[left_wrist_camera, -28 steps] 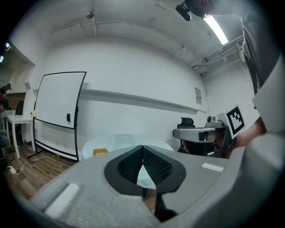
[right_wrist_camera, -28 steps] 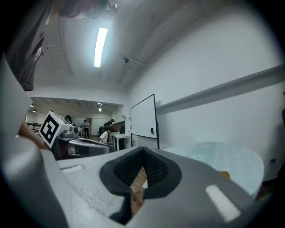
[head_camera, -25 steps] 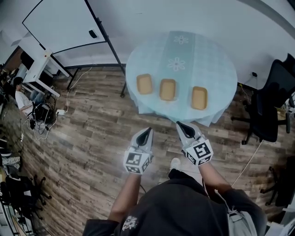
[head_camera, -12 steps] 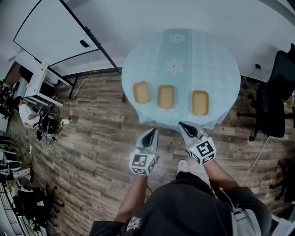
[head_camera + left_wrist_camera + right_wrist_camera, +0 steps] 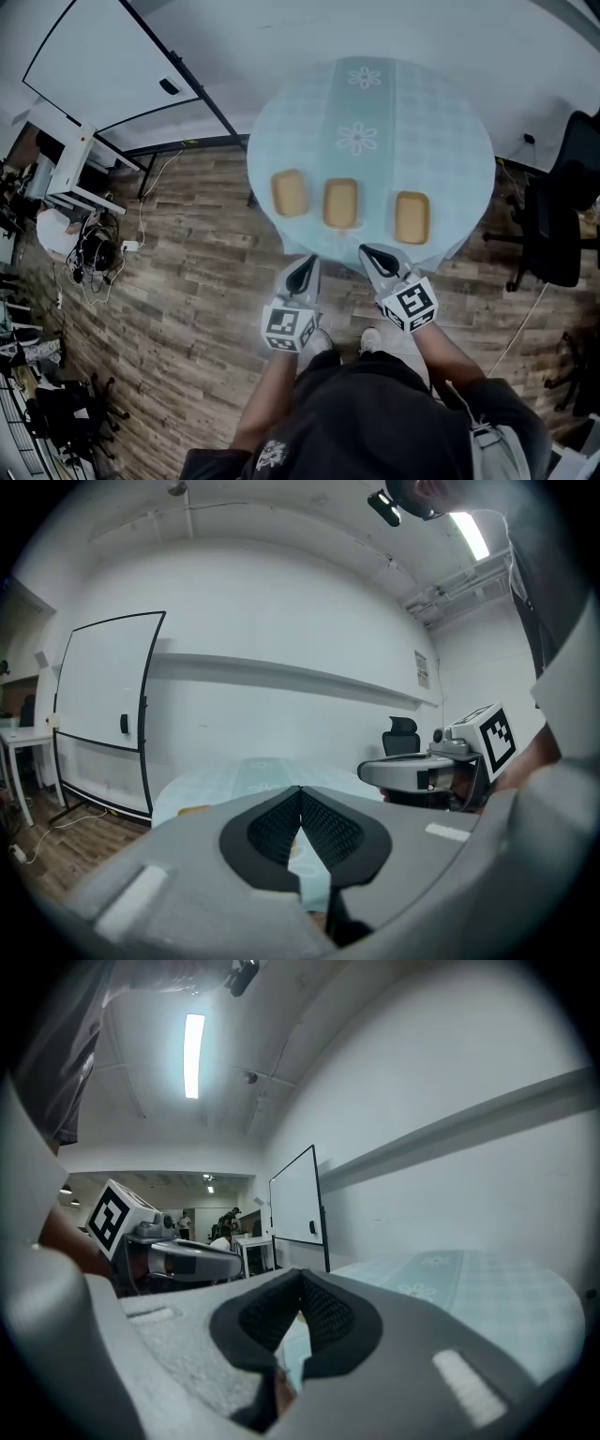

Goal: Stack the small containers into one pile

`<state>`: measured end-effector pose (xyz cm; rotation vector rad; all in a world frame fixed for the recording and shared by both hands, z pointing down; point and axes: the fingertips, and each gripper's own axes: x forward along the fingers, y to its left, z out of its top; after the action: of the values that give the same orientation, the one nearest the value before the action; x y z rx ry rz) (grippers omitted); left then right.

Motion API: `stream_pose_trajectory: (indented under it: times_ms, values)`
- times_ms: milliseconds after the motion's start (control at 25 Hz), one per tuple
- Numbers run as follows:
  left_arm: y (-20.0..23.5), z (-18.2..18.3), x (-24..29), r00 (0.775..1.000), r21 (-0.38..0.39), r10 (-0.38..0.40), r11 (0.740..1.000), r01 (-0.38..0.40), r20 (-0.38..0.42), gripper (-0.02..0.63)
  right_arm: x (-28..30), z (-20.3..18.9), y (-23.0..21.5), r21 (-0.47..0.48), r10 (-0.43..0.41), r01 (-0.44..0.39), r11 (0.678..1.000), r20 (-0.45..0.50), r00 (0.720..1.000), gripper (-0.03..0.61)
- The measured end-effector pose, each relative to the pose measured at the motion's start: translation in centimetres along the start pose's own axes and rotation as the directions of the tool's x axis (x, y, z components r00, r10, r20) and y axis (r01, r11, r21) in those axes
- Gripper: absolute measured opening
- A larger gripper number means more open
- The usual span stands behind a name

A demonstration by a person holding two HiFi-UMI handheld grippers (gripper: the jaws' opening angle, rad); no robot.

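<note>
Head view is showing three small containers (image 5: 340, 203) lying apart in a row on the table (image 5: 441, 122), while the left gripper (image 5: 303, 273) and right gripper (image 5: 374, 259) are hovering before it, closed and empty; the containers are probably light, stiff trays, best pinched by one rim.

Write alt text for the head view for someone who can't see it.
Three small tan containers lie apart in a row on a round, pale blue table. The left gripper and right gripper, both shut and empty, hover at its near edge.
</note>
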<state>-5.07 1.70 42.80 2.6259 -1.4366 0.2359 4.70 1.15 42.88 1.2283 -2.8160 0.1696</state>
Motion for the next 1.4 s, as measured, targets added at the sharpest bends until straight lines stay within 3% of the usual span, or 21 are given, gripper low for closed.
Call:
stream_pose_trajectory:
  times_ms: [280, 640, 840, 1080, 1400]
  values:
    - [3.2, 0.2, 2.4, 0.996, -0.002, -0.092, 0.996, 0.092, 0.011, 0.005, 3.1, 1.5, -1.0, -0.035, -0.102, 0.102, 0.994, 0.009, 0.995, 0.000]
    - [8.0, 2.9, 4.8, 0.974, 0.027, -0.222, 0.975, 0.221, 0.046, 0.005, 6.8, 4.7, -1.9, -0.043, -0.257, 0.259, 0.965, 0.049, 0.965, 0.000]
    - [8.9, 2.7, 5.6, 0.955, 0.025, -0.293, 0.956, 0.293, 0.045, 0.005, 7.0, 4.4, -2.0, -0.027, -0.339, 0.340, 0.940, 0.041, 0.940, 0.000]
    - [8.8, 1.7, 6.7, 0.931, 0.031, -0.364, 0.931, 0.364, 0.012, 0.005, 5.2, 3.1, -3.1, 0.021, -0.454, 0.453, 0.891, 0.034, 0.890, 0.000]
    - [6.2, -0.8, 10.3, 0.916, -0.011, -0.399, 0.917, 0.399, -0.046, 0.005, 2.4, -0.6, -7.1, 0.043, -0.521, 0.522, 0.852, -0.042, 0.853, 0.000]
